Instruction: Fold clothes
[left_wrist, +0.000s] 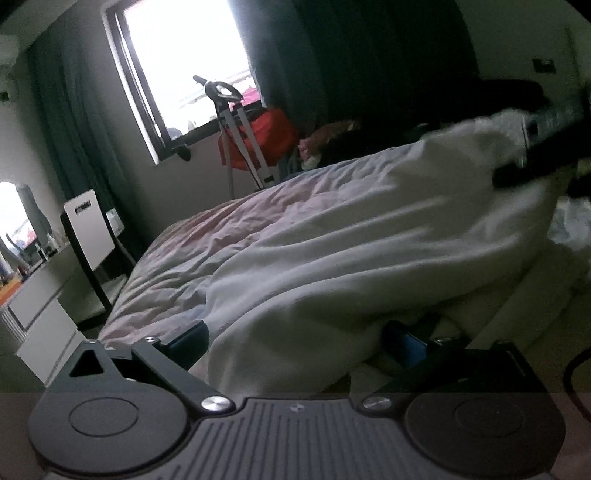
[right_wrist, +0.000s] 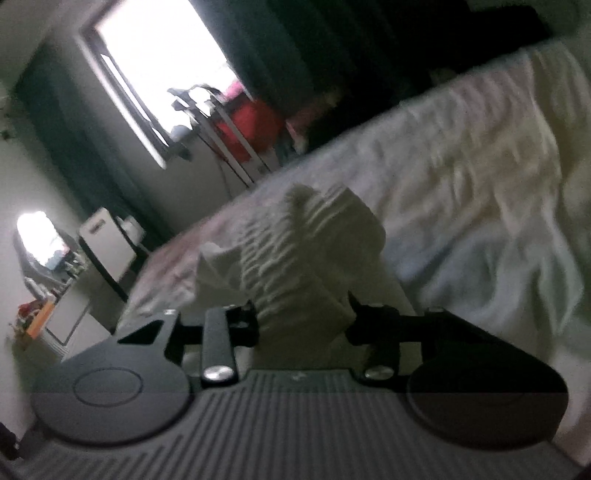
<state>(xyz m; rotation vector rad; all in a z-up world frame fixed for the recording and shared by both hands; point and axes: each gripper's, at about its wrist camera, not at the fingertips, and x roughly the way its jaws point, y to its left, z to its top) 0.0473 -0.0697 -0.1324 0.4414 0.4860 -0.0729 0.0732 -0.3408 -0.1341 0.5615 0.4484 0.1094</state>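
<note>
One white garment (left_wrist: 369, 240); one bed (left_wrist: 192, 251); one window (left_wrist: 184, 62); one chair (left_wrist: 90, 236).

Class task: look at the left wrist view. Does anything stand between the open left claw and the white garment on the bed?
Nothing visible does. The left claw is open, and the white garment lies draped between its two fingers, with no other thing in front. The right claw already pinches a ribbed part of the garment.

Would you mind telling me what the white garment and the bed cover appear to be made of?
The white ribbed garment looks like soft matte knit fabric: raised ribs show where it bunches. The pale crumpled bed cover seems thin woven cotton, matte, with many fine creases; the dim light leaves this uncertain.
</note>
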